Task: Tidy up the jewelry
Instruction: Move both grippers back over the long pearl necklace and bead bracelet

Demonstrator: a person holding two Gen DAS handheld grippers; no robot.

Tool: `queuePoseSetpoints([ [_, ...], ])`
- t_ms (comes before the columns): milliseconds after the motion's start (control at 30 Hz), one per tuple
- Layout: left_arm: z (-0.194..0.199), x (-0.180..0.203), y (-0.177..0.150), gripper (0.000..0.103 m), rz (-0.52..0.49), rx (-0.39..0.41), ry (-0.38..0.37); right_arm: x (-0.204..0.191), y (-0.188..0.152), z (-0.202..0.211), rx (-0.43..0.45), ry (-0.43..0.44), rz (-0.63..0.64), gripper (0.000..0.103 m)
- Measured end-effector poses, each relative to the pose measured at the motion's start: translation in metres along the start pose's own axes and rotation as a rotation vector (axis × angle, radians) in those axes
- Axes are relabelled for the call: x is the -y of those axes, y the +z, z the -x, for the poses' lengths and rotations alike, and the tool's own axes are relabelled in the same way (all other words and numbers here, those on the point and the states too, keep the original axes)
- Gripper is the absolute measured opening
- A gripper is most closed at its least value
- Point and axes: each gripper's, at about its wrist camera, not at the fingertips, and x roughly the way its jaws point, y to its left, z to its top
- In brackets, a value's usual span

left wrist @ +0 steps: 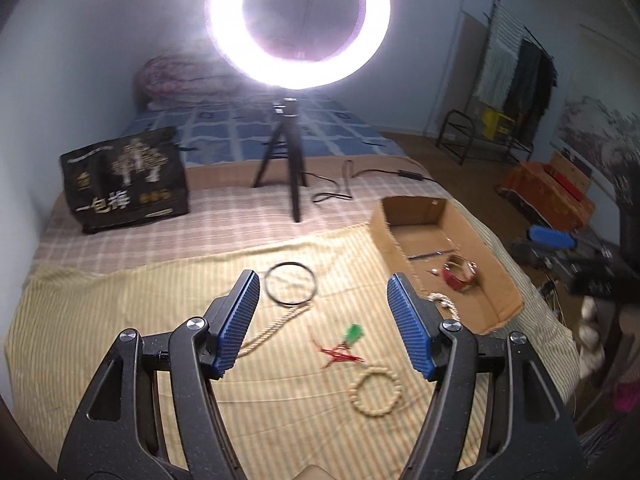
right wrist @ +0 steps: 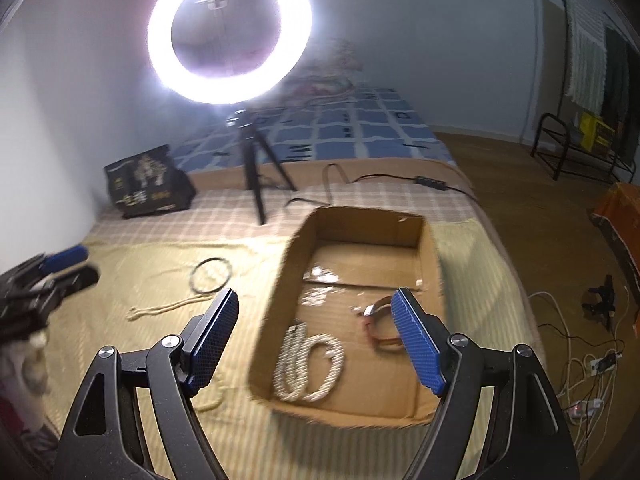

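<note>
My left gripper (left wrist: 322, 286) is open and empty above the striped yellow cloth. Ahead of it lies a black ring bangle (left wrist: 291, 283) with a beige cord necklace (left wrist: 276, 322) trailing from it. Below lie a red thread piece with a green charm (left wrist: 342, 346) and a beige bead bracelet (left wrist: 375, 394). An open cardboard box (left wrist: 500, 276) at the right holds a red bracelet (left wrist: 460, 274). My right gripper (right wrist: 316, 300) is open and empty over the box (right wrist: 288, 280), where a white pearl rope necklace (right wrist: 310, 364) and the red bracelet (right wrist: 378, 334) lie.
A lit ring light on a black tripod (left wrist: 286, 152) stands at the back of the bed, its cable (left wrist: 360, 178) trailing right. A black printed bag (left wrist: 126, 178) stands at the back left. Cables and boxes (right wrist: 592, 360) lie on the floor to the right.
</note>
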Motion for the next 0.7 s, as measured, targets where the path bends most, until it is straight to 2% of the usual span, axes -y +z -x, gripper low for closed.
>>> queuePoseSetpoints([
  [267, 0.006, -0.032, -0.004, 0.068, 0.021, -0.012, 0.035, -0.048, -0.025, 0.005, -0.048, 0.100, 0.093, 0.079],
  [367, 0.005, -0.046, -0.009, 0.060, 0.032, -0.032, 0.049, -0.060, -0.041, 0.003, -0.082, 0.120, 0.118, 0.079],
  [533, -0.008, -0.073, -0.020, 0.058, 0.091, -0.093, 0.052, -0.068, -0.070, -0.009, -0.160, 0.161, 0.105, 0.078],
  [633, -0.016, -0.082, -0.027, 0.050, 0.121, -0.129, 0.049, -0.071, -0.083, -0.017, -0.196, 0.168, 0.100, 0.078],
  [700, -0.023, -0.085, -0.030, 0.050, 0.132, -0.148, 0.045, -0.072, -0.089, -0.025, -0.227, 0.184, 0.091, 0.068],
])
